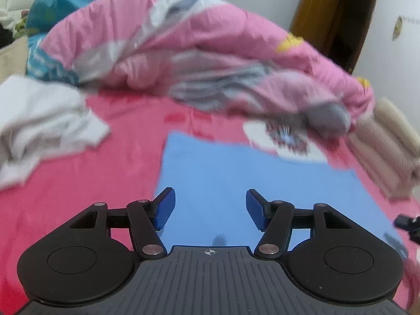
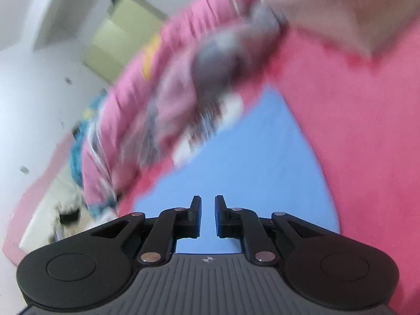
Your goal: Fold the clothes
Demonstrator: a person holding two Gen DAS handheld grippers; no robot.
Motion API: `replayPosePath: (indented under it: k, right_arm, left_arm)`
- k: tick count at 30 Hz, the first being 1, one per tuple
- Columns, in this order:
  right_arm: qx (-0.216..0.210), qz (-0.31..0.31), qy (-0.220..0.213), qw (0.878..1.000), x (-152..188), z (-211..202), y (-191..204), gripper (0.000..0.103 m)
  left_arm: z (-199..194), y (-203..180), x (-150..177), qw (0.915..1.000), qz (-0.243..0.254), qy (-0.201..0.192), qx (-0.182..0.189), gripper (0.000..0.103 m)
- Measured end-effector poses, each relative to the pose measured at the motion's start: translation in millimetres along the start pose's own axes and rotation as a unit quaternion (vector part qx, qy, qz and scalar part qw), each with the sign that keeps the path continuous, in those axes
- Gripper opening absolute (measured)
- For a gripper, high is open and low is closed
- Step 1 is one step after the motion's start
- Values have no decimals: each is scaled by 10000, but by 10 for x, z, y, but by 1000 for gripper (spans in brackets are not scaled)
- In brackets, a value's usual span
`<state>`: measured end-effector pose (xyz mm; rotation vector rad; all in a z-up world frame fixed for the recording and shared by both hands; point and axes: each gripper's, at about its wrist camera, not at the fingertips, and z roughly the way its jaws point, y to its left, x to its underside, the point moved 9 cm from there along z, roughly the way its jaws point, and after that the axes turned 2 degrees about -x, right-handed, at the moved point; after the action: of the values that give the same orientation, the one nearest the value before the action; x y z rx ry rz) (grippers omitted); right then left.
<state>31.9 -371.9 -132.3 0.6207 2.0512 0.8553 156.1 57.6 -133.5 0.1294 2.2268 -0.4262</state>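
Blue garment (image 1: 252, 183), one piece, lies flat on the pink bedsheet (image 1: 78, 183). One white clothes heap (image 1: 44, 120) lies at left. Left gripper (image 1: 210, 210) stands apart, empty; right gripper (image 2: 208, 216) nearly together, holding nothing.

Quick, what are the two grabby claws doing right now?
Left gripper: open, holding nothing, above the blue cloth.
Right gripper: nearly closed, a small gap left, nothing between its pads.

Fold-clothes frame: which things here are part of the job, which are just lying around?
In play:
- blue cloth, flat on the bed
- white clothes, crumpled at the left
- printed white garment, beyond the blue cloth

Lying about:
- pink quilt
- teal bedding
- rolled beige towels
- pink bedsheet
- wooden door
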Motion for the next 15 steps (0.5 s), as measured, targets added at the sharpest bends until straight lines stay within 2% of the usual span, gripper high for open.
replayPosePath:
  k: [2, 6, 8, 11, 15]
  right_arm:
    - [185, 449, -71, 9988, 103, -192, -311, 0]
    - [1172, 589, -619, 9894, 25, -796, -706, 0]
    - [1413, 658, -851, 9841, -7, -1023, -776, 2]
    - [1195, 506, -964, 9868, -15, -1009, -604, 2]
    - [742, 464, -647, 9941, 40, -788, -376, 2]
  left_arm:
    - [2, 103, 167, 9995, -236, 167, -113, 60]
    - [-141, 302, 286, 9987, -446, 124, -230, 60]
    - [-199, 334, 290, 9985, -464, 90, -288, 60]
    - [-261, 328, 310, 9982, -476, 73, -347, 60]
    - [-313, 242, 364, 9984, -439, 81, -335, 60]
